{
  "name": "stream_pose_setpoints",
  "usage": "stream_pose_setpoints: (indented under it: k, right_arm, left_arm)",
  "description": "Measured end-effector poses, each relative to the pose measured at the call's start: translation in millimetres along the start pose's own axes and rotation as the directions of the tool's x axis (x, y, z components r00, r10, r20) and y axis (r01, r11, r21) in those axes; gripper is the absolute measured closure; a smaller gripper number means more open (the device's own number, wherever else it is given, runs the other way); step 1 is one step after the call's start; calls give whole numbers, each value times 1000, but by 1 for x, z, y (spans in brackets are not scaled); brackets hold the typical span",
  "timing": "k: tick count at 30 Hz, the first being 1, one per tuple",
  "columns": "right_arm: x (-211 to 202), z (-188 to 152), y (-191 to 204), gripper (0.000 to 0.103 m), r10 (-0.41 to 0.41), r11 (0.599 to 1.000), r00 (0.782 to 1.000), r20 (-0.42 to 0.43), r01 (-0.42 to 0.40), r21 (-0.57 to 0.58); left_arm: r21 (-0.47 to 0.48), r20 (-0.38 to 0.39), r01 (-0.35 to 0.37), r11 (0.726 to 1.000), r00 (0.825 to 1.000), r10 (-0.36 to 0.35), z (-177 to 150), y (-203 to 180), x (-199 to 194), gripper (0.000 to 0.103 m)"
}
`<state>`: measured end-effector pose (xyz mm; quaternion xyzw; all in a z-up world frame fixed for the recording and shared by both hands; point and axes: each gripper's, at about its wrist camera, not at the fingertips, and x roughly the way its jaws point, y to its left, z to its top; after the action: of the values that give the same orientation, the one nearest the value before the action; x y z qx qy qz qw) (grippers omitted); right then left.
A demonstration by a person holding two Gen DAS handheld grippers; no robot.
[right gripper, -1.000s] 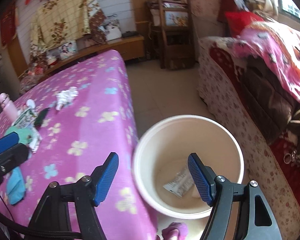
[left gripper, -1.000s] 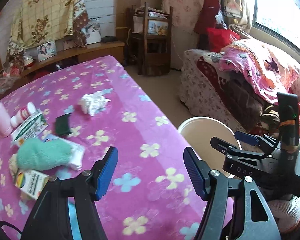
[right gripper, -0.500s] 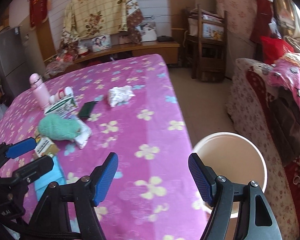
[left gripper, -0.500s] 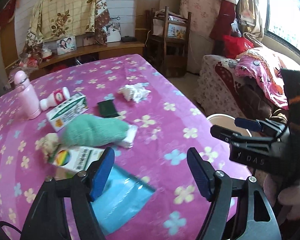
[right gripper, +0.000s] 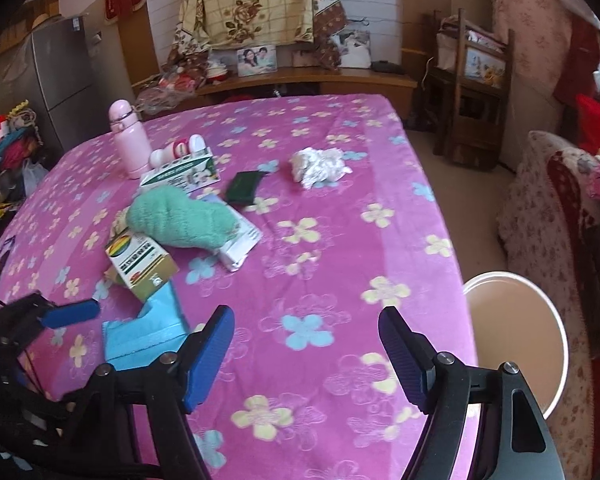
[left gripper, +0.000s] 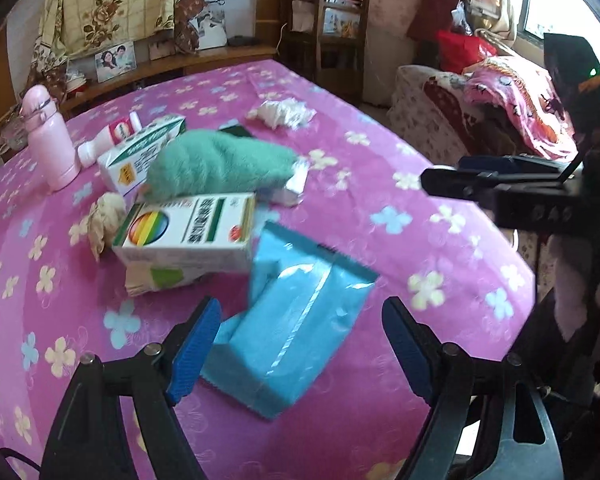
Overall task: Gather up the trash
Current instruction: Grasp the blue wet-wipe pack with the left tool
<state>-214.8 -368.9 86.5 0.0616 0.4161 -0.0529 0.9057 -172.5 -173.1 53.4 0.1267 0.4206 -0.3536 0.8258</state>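
My left gripper (left gripper: 300, 344) is open and empty, low over a blue plastic packet (left gripper: 296, 332) on the pink flowered tablecloth (left gripper: 380, 152). The packet also shows in the right wrist view (right gripper: 144, 332). My right gripper (right gripper: 306, 356) is open and empty above the table's near right part. A crumpled white tissue (left gripper: 280, 112) (right gripper: 318, 164) lies further back. A rainbow-printed box (left gripper: 188, 232) (right gripper: 140, 260), a green-and-white carton (left gripper: 140, 152), a brownish paper wad (left gripper: 104, 216) and a white wrapper (right gripper: 240, 244) lie around a teal cloth (left gripper: 220, 164) (right gripper: 180, 220). A cream bucket (right gripper: 516, 336) stands on the floor right of the table.
A pink bottle (left gripper: 48, 136) (right gripper: 126, 140), a small white bottle (right gripper: 178, 148) and a dark green pad (right gripper: 244, 186) are on the table. A wooden chair (right gripper: 476, 92) and a covered sofa (left gripper: 500, 104) stand to the right. A shelf (right gripper: 300, 76) runs behind the table.
Both grippers swung left from the bucket side to over the table. The left gripper came down close to the blue packet. Both stayed open.
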Motion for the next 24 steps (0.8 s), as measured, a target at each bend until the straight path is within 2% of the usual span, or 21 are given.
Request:
stream_pose_setpoints:
  k: [4, 10, 12, 13, 15, 18, 24]
  right_arm:
    - [5, 1, -3, 25, 18, 1000, 1000, -11, -18, 23]
    - [15, 8, 0, 25, 38, 999, 999, -19, -38, 25]
    - [17, 12, 5, 25, 40, 999, 999, -16, -40, 1]
    - [18, 15, 8, 25, 46, 999, 999, -14, -47, -14]
    - [22, 21, 15, 25, 61, 997, 998, -14, -62, -36]
    - [33, 31, 24, 25, 99, 993, 995, -19, -100, -62]
    - [55, 56, 50, 25, 187, 976, 982, -31, -189, -108]
  left_arm:
    - [32, -20, -35, 999, 999, 36, -4, 8, 12, 20]
    - [88, -77, -34, 996, 996, 41, -3, 1, 35, 20]
    - [76, -97, -15, 997, 995, 23, -2, 3, 40, 20]
    - [54, -105, 5, 999, 994, 1, -3, 6, 41, 22]
    - [29, -106, 30, 999, 994, -27, -3, 9, 39, 43]
    - [-7, -118, 32, 999, 993, -32, -4, 18, 33, 50]
    - [-75, -74, 3, 997, 997, -9, -12, 45, -6, 51]
